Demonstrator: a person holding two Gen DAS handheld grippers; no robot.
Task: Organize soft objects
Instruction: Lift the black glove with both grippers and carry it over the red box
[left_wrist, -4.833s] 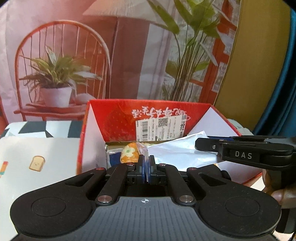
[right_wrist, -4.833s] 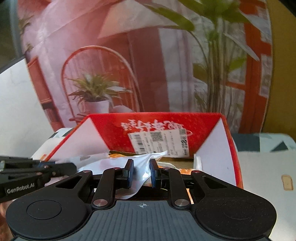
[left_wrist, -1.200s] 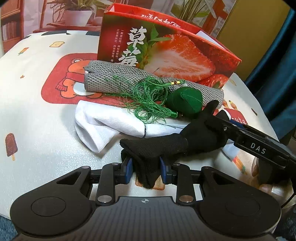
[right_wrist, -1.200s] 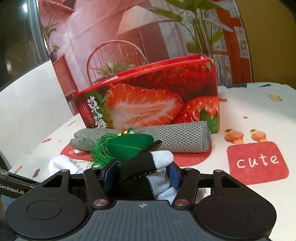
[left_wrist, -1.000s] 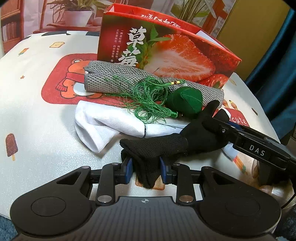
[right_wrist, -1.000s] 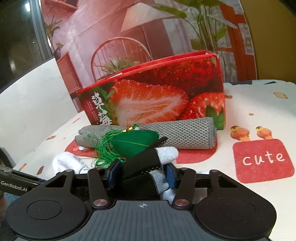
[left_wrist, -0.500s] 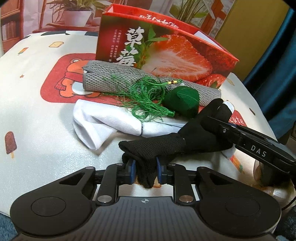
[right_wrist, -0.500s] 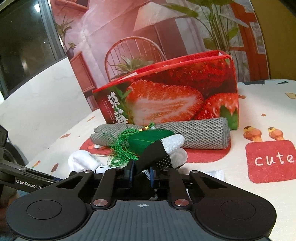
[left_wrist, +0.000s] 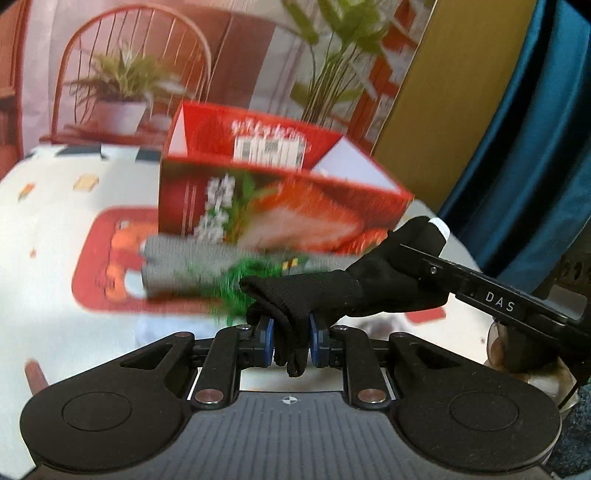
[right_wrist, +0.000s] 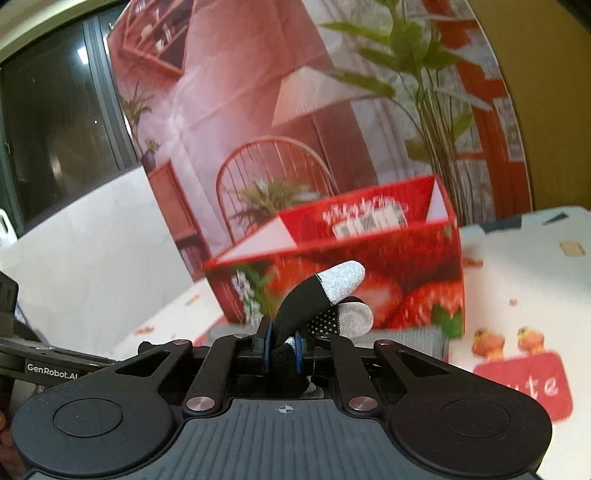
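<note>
A black glove (left_wrist: 332, 291) with grey fingertips hangs in the air between my two grippers. My left gripper (left_wrist: 291, 341) is shut on its cuff end. My right gripper (right_wrist: 281, 347) is shut on its finger end, and the grey-tipped glove fingers (right_wrist: 341, 282) stick up past it. The right gripper also shows in the left wrist view (left_wrist: 417, 254) at the right. The open red strawberry box (left_wrist: 280, 195) stands beyond, also in the right wrist view (right_wrist: 354, 273). A grey rolled cloth (left_wrist: 177, 269) and a green tassel (left_wrist: 240, 280) lie in front of the box.
The table (left_wrist: 55, 229) has a white cloth with cartoon prints and a red "cute" patch (right_wrist: 524, 384). A printed backdrop with a chair and plants stands behind the box. A blue curtain (left_wrist: 535, 129) hangs at the right.
Both grippers have lifted the black glove off the table and tilted up toward the box. The socks and tassel stay below. The view is blurred by motion.
</note>
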